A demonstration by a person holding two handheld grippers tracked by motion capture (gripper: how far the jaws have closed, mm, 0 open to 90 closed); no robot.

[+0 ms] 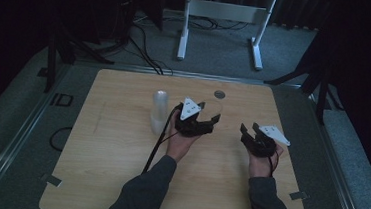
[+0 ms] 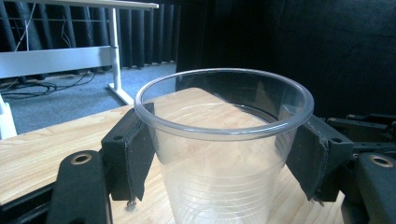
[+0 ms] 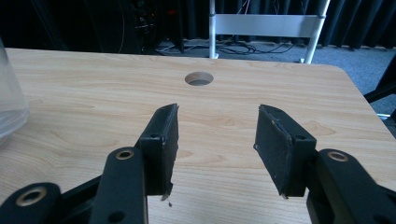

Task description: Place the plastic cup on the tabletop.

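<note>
Two sleeved forearms come in at the near edge of the bench (image 1: pixel 117 179), one hand-held gripper in each hand. Count with me: two grippers, four black pads in all. Left hand-held gripper (image 2: pixel 224 154) has its pads set against either side of one clear plastic cup (image 2: pixel 224 154), just under the rolled rim, the cup upright between them; from above that left gripper (image 1: pixel 200 116) sits near the bench's middle. Just beside it on its left stands a tall clear stack of cups (image 1: pixel 159 111), upright on the wood; how many are nested there I cannot tell. Right hand-held gripper (image 3: pixel 217 144) holds nothing, jaws parted with bare wood showing between; from above it (image 1: pixel 257 135) lies well apart to the right. One round cable hole (image 1: pixel 219 94) sits near the far edge. Beyond, one white desk frame (image 1: pixel 226 12) stands on grey carpet.
</note>
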